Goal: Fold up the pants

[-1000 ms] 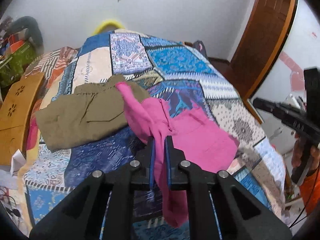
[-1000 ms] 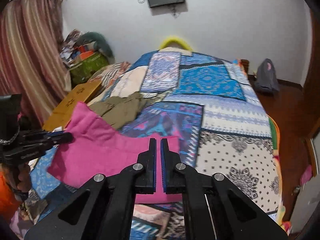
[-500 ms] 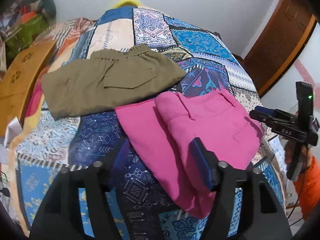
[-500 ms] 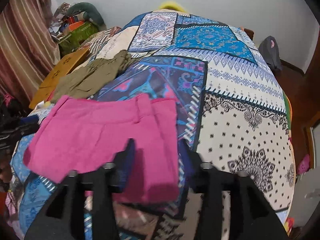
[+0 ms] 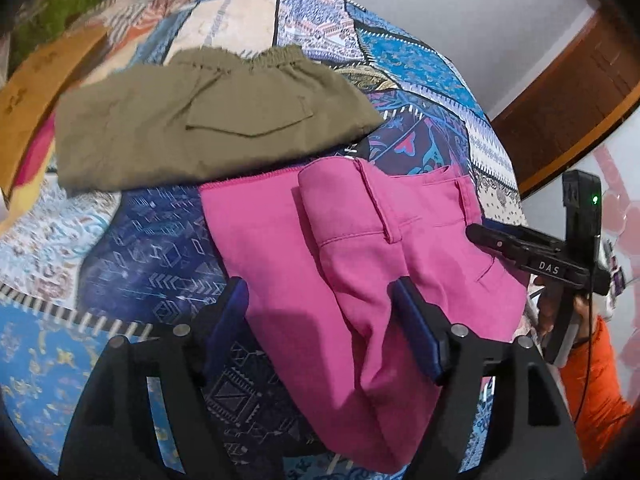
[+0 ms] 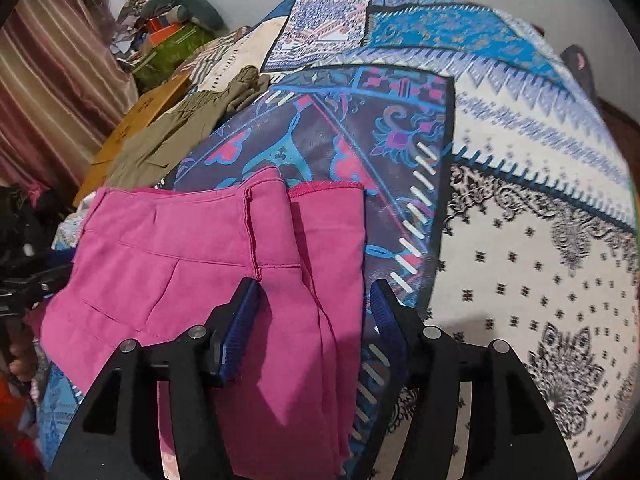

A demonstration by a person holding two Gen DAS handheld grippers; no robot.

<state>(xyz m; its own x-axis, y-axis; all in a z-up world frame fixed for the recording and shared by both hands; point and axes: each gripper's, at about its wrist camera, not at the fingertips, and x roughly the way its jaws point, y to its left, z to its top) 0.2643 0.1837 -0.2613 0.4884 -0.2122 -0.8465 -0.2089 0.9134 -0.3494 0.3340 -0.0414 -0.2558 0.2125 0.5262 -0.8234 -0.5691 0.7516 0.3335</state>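
Now the pink pants [image 5: 360, 264] are lying folded on the patchwork bedspread [image 5: 152, 248], near the close edge of the bed. The cloth is looking thick and matte, like cotton twill, with a stitched waistband, a belt loop and a flat pocket seam. One layer is lying over the other, so the shape is almost a rectangle, and a raw pink hem is showing at the far side.

The left gripper [image 5: 320, 328] is hanging over the pants with its jaws opening; the blue ribbed pads [image 5: 416, 332] are standing wide apart and are not pressing the fabric, which is passing under and between them. The right gripper [image 6: 312, 320] is standing half open over the other end of the pants. Its blue pads [image 6: 236, 332] are also free of the cloth; the folded edge is lying between them.

Behind the pink pants, olive cargo pants [image 5: 200, 120] with an elastic gathered waist and a pocket flap are lying flat, just beside them. A wooden board [image 6: 136, 128] is leaning at the bed's side.
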